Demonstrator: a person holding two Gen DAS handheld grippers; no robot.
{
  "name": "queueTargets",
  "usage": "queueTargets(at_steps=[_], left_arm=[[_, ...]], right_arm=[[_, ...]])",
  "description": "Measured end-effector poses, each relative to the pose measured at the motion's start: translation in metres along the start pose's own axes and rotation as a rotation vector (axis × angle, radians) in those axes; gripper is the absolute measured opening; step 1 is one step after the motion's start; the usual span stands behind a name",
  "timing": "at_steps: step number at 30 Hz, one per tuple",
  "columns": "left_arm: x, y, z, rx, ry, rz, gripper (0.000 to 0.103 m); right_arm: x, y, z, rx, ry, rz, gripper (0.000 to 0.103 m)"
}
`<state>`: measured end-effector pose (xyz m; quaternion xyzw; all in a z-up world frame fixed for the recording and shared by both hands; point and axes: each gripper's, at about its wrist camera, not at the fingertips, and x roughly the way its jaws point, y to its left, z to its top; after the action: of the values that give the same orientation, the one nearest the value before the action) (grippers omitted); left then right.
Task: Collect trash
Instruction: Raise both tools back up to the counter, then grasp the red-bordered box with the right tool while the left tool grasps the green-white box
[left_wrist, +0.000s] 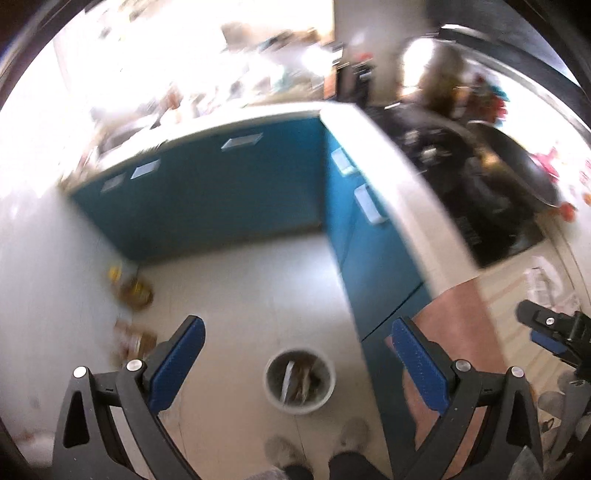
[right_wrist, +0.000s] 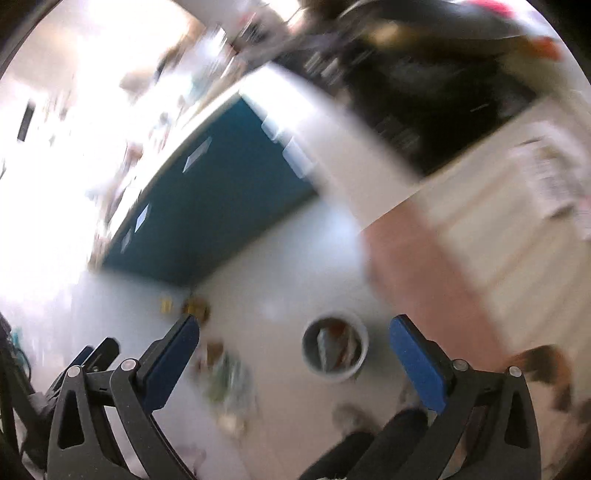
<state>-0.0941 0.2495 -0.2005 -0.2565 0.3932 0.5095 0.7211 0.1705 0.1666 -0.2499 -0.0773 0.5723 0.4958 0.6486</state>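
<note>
Both of your grippers hang high over the floor with nothing in them. The left gripper (left_wrist: 297, 352) has its blue pads spread wide, and so does the right gripper (right_wrist: 293, 343) — empty air between the fingers in each view.

The bin (left_wrist: 300, 382) stands on the pale floor almost straight below you, just ahead of your shoes (left_wrist: 317, 443), and it already holds some paper and wrappers. In the left wrist view it sits nearly centred between the fingers; in the right wrist view the bin (right_wrist: 335, 345) lies nearer the right finger.

What is left to collect, as far as I can judge, lies off to the left of the bin along the foot of the wall: a yellowish bottle or packet (left_wrist: 133, 288) in the corner by the blue cabinets (left_wrist: 207, 192), and a brownish wrapper (left_wrist: 136, 338) nearer you. Both are too blurred to name for sure, and I can't read a long axis from either view.

So the coming move turns on one thing — the litter is down and to the left of the fingers, on the left gripper's side. That hand looks the nearer one; the wrapper beside its left finger seems the shorter reach.
</note>
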Motion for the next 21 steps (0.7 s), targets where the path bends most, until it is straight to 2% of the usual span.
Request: queueTargets(at_steps=[3,7,10,12,14,15,17,18,21], left_arm=[[0.001,-0.062,0.026,0.098,-0.024,-0.013,0.103],[0.019,-0.154,0.049,0.201,0.032,-0.073,0.103],[0.048,-0.231,0.056,0.227,0.174,-0.133,0.103],[0.075,-0.29,0.057,0.255,0.274,-0.162,0.103],[0.092,-0.334,0.054,0.29,0.34,-0.168,0.103],[0.106,-0.362,0.054,0.307,0.377,-0.168,0.103],[0.121,-0.395,0.048,0.315,0.441,-0.172,0.103],[0.136,-0.413,0.047,0.299,0.493,-0.188,0.103],[0.163,-0.439,0.044,0.249,0.587,-0.225,0.103]], right_arm=[[-0.048,-0.056,0.021,0.093,-0.118,-0.04,0.103],[-0.104,-0.162,0.039,0.264,-0.223,-0.144,0.103],[-0.13,-0.241,0.047,0.435,-0.249,-0.288,0.103],[-0.14,-0.291,0.049,0.577,-0.277,-0.34,0.103],[-0.142,-0.327,0.05,0.669,-0.3,-0.36,0.103],[-0.143,-0.343,0.052,0.704,-0.309,-0.375,0.103],[-0.136,-0.36,0.057,0.737,-0.307,-0.391,0.1],[-0.133,-0.37,0.062,0.753,-0.303,-0.399,0.095],[-0.119,-0.391,0.067,0.774,-0.273,-0.416,0.088]])
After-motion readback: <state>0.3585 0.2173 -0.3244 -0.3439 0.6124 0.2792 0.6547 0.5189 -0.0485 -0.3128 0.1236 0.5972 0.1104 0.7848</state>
